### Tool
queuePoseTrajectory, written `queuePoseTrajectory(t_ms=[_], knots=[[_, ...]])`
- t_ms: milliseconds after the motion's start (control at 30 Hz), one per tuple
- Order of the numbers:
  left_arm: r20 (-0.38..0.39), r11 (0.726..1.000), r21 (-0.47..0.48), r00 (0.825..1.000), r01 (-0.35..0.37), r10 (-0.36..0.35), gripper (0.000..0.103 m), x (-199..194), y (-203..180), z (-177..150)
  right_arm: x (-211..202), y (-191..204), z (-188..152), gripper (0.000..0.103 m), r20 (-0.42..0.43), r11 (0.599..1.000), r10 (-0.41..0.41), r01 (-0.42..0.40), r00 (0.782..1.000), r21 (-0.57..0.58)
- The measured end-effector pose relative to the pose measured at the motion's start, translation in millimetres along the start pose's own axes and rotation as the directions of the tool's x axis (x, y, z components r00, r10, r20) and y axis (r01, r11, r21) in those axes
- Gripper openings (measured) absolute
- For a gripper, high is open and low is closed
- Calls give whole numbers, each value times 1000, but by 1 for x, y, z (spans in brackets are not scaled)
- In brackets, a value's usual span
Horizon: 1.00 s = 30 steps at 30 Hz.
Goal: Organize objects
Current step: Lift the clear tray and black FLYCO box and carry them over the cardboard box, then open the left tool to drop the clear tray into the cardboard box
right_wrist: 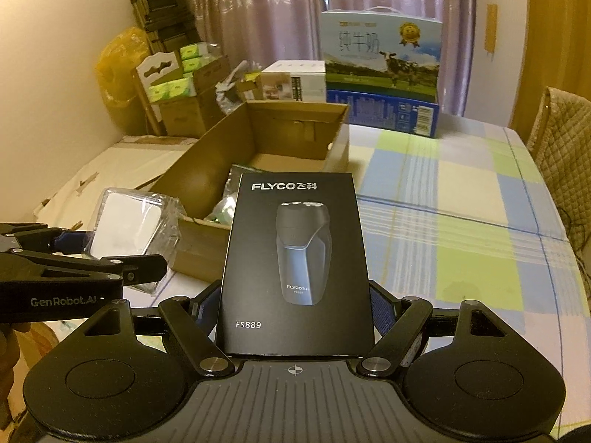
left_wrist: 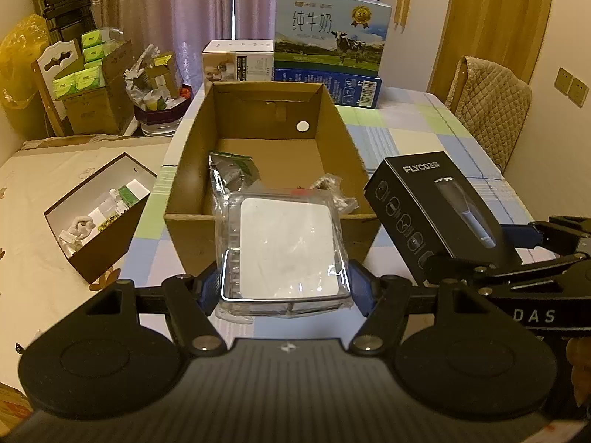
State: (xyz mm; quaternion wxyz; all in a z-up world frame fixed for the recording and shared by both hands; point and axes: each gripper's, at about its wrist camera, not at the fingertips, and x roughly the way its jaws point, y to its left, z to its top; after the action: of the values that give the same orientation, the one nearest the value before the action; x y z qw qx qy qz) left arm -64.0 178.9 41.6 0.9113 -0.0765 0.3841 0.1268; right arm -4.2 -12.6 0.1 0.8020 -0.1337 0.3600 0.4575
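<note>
The left gripper [left_wrist: 284, 288] pinches a clear plastic packet [left_wrist: 286, 249] with a white square inside, its fingers pressed against the packet's two sides. The packet hangs over the near wall of an open cardboard box [left_wrist: 258, 155] that stands on a checked tablecloth [left_wrist: 436, 140]. Inside the box lie a silvery green pouch [left_wrist: 231, 170] on the left and some crinkled wrapping near the right wall.

The right gripper [right_wrist: 295, 317] clamps a black shaver box [right_wrist: 295, 258] marked FLYCO, held upright with its front toward the camera, just right of the cardboard box's near corner. In the left view the shaver box is tilted, to the right of the packet.

At the far end of the table a milk carton [left_wrist: 332, 29] with a cow picture sits on a blue box [left_wrist: 332, 86], with a white box [left_wrist: 238, 61] to their left. On the left, a small brown box [left_wrist: 99, 214] holds white odds and ends.
</note>
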Motion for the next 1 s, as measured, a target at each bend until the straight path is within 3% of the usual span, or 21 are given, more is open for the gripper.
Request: queuePoseTrajectory(t_ms=[500, 1000], knots=[[3, 1000, -1, 1000, -5, 5, 64, 7, 19, 14, 23, 9, 13, 76, -22, 1000, 11, -11, 1000, -8], [19, 999, 36, 1000, -1, 1, 64, 42, 49, 82, 57, 7, 76, 76, 33, 1000, 2, -3, 999, 10]])
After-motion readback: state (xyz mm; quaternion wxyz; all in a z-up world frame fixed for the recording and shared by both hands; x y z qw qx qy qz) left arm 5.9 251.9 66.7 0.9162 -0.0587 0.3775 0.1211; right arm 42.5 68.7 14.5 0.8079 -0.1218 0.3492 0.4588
